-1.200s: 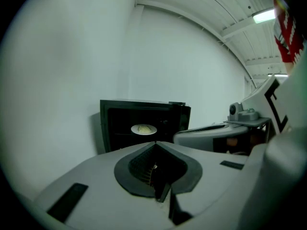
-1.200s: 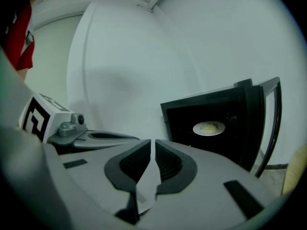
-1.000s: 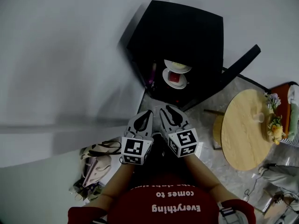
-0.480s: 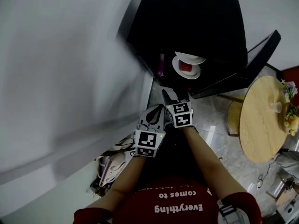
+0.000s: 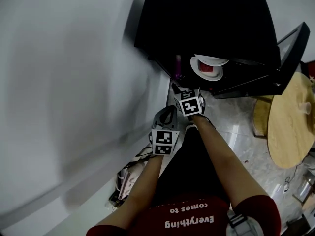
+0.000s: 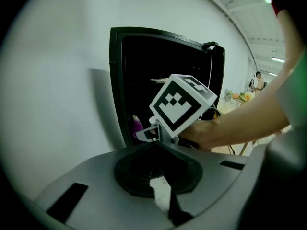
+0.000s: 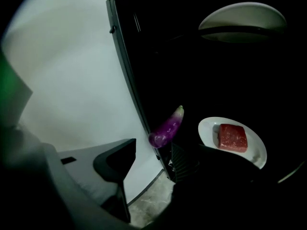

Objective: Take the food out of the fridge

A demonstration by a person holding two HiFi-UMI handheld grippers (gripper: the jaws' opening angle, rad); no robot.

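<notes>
Black fridge stands open. Inside, a purple eggplant stands by the left wall. Beside it, a red meat slab lies on a white plate, with another white dish on the shelf above. The right hand-held gripper is near the eggplant, not touching. Its jaws are apart, just been opening, with nothing between. The left hand-held gripper sits behind it, jaws together and empty.

Open fridge front is clear to reach into — inside, the eggplant stands by the left wall, the meat plate just right of it, a narrow dark gap between; an upper plate caps the headroom, the door swung wide right
</notes>
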